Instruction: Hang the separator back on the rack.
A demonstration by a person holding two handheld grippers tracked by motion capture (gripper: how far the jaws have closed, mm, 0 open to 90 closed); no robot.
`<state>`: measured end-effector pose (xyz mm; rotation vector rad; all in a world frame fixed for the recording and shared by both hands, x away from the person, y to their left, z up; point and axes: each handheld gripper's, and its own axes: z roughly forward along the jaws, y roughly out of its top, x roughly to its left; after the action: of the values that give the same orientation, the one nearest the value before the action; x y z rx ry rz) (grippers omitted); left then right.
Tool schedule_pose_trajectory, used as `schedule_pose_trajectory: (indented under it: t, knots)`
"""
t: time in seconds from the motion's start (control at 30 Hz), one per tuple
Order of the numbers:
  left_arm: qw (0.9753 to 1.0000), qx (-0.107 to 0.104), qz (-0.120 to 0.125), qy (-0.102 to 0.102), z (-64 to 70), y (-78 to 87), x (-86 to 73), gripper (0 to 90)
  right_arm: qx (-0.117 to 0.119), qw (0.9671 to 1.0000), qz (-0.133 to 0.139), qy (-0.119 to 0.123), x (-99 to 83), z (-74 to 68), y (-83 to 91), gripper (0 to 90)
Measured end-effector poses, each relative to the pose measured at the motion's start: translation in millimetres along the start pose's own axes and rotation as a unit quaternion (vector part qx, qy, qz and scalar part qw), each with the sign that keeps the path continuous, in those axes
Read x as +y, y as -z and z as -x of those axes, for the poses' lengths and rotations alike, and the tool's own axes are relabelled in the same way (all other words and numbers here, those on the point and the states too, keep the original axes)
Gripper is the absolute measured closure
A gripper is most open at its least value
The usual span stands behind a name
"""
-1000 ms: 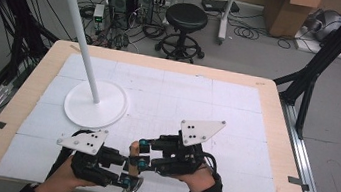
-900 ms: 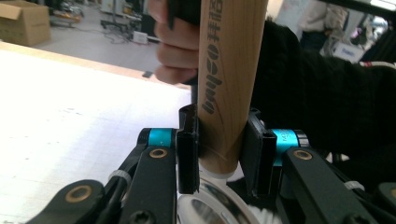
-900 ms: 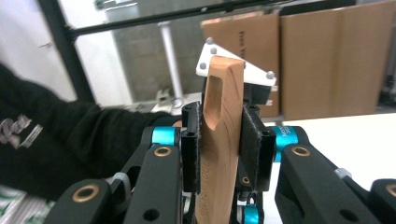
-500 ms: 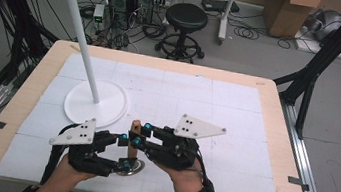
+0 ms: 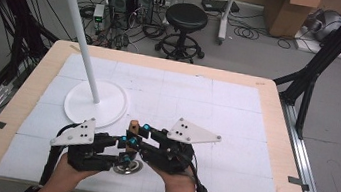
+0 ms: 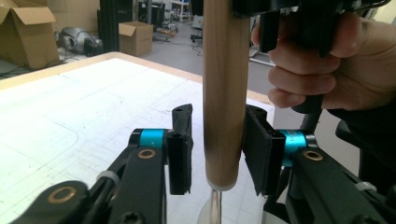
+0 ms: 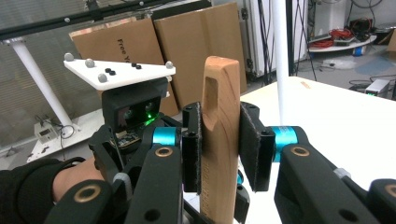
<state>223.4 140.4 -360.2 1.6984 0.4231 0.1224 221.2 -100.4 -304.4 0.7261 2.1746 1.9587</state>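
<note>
A utensil with a wooden handle (image 5: 132, 128) and a metal bowl (image 5: 127, 166) stands upright near the table's front edge. My right gripper (image 7: 220, 140) is shut on the handle (image 7: 222, 93) just below its slotted top. My left gripper (image 6: 217, 149) is open around the lower end of the handle (image 6: 224, 70). Its right pad is close against the wood and a gap shows at the left pad. A thin metal stem (image 6: 215, 205) runs down below the wood. In the high view the right gripper (image 5: 136, 132) sits above the left gripper (image 5: 124, 149).
A white stand with a round base (image 5: 96, 101) and a tall slanted pole (image 5: 81, 38) rises just behind the grippers. The white mat (image 5: 216, 112) covers the wooden table. A stool (image 5: 186, 16), boxes and cables are on the floor beyond.
Both hands have shifted a little forward, toward the stand's base. The wooden handle has stayed between the two grippers.
</note>
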Motion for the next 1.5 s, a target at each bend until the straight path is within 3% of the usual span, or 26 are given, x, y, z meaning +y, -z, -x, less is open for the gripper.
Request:
schedule_pose_trajectory:
  t: [0.1,0.27,0.3,0.33,0.4,0.47,0.63,0.77,1.0,1.23,1.5]
  knots:
    - [0.9999,0.003,-0.01,0.002,0.6,-1.1,-0.6,71.5,-0.007,1.0,-0.006,-0.001,-1.4,-0.6,-0.7,71.8]
    - [0.9998,0.001,-0.019,0.004,0.2,-2.0,-0.9,72.3,-0.007,0.9999,-0.008,-0.012,-3.9,1.8,-0.7,70.7]
    - [0.9998,0.001,-0.019,0.005,0.0,-2.2,-0.9,72.3,-0.004,0.9998,-0.009,-0.017,-4.0,2.5,0.0,68.6]
    - [0.9998,0.0,-0.019,0.006,-0.4,-2.2,-1.0,72.3,0.0,0.9997,-0.005,-0.022,-3.9,4.1,1.3,58.8]
    - [0.9998,0.003,-0.02,0.008,-1.5,-1.4,-1.1,72.4,-0.016,0.9995,0.006,-0.028,-3.2,6.1,6.6,45.9]
    - [0.9997,0.01,-0.018,0.011,-4.1,0.9,-0.8,72.4,-0.053,0.9984,0.017,-0.001,-3.4,9.2,19.3,36.2]
    - [0.9993,0.026,-0.004,0.026,-15.2,6.3,3.6,72.5,-0.116,0.9929,0.018,0.02,-11.7,23.9,57.8,24.9]
    - [0.9984,0.044,0.007,0.035,-25.7,9.8,11.2,72.5,-0.15,0.9885,0.009,0.014,-25.7,39.3,87.8,19.9]
    - [0.9953,0.083,0.022,0.043,-51.7,20.0,45.5,72.4,-0.202,0.9794,0.005,0.003,-49.0,59.9,119.4,16.7]
    - [0.9908,0.124,0.037,0.039,-75.8,33.0,87.2,72.5,-0.209,0.9779,-0.002,0.002,-54.0,69.7,125.1,16.7]
    - [0.9839,0.171,0.048,0.023,-90.9,48.8,132.9,72.5,-0.208,0.9781,0.002,-0.007,-54.7,70.6,129.4,16.7]
